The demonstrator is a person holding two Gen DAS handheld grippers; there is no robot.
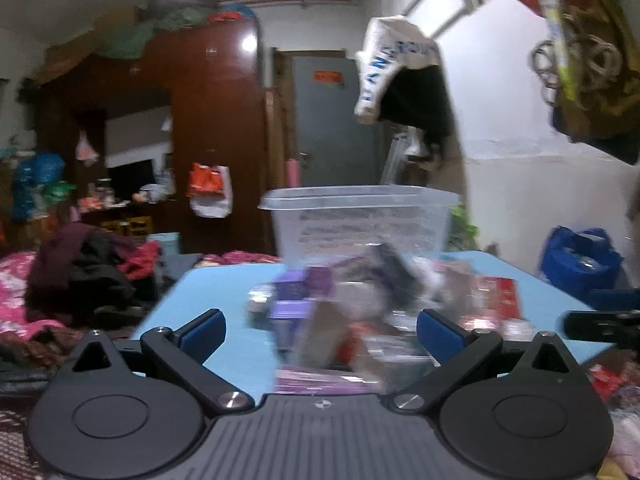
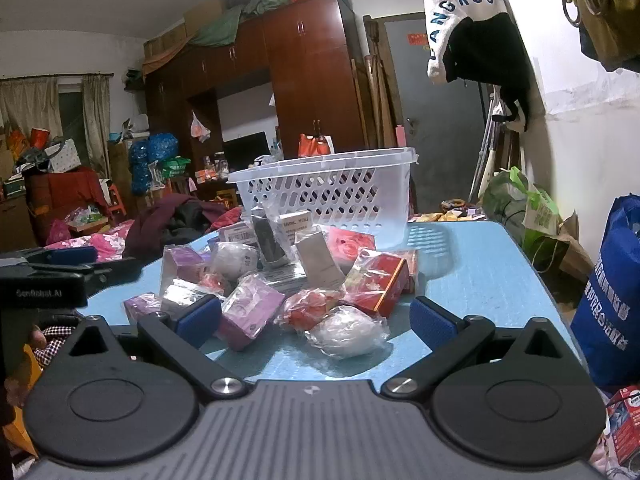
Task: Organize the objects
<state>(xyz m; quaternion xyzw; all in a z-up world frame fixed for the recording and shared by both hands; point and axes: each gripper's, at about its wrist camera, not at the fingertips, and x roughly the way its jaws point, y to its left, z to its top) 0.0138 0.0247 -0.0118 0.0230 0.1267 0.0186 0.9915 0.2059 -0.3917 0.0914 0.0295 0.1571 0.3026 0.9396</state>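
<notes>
Right wrist view gives me the clearer look: the pile [image 2: 288, 276] of wrapped packets and small boxes sits mid-counter, just in front of the white basket [image 2: 332, 192], which stands upright at the far side of the blue counter [image 2: 480, 280]. Nearest my right tool [image 2: 314, 322] is a white wrapped bundle [image 2: 348, 332], lying between the spread fingers but not touched; a red box [image 2: 380, 284] sits just behind it and a purple box [image 2: 252, 312] to its left. My right tool is wide open and holds nothing. My left tool [image 1: 320, 334] is also spread wide and empty; its own view is badly smeared, so I can only say the pile [image 1: 340, 312] lies ahead of it with the basket [image 1: 360, 220] behind.

I judge nothing is sorted yet, though I cannot see into the basket. The step in hand looks like a first pick. To do it well I would take the white bundle alone, ease forward until both pads bracket its body rather than the loose wrap, and close gently since film can slip. I would keep the left tool off to its side so the two do not meet over the pile, then lift clear of the red box before going over the basket rim
</notes>
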